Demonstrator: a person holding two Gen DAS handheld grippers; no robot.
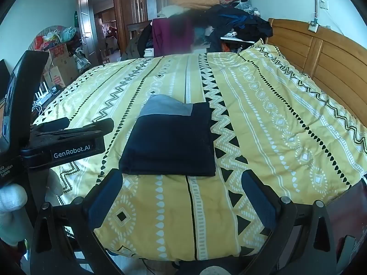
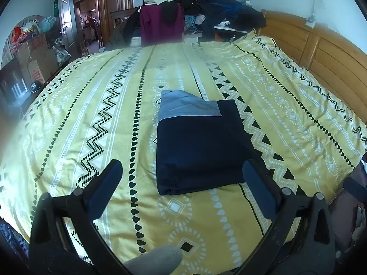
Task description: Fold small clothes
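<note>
Yellow patterned bedspread [image 1: 263, 114], folded navy garment [image 1: 169, 142] lying flat, both grippers' jaws apart.

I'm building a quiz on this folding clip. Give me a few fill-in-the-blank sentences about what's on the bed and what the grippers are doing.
1. The folded garment is mostly navy with a ____ panel at its far end.
2. It lies on a ____ patterned bedspread.
3. The left gripper and the right gripper are both ____.

Missing words: grey; yellow; open
</note>
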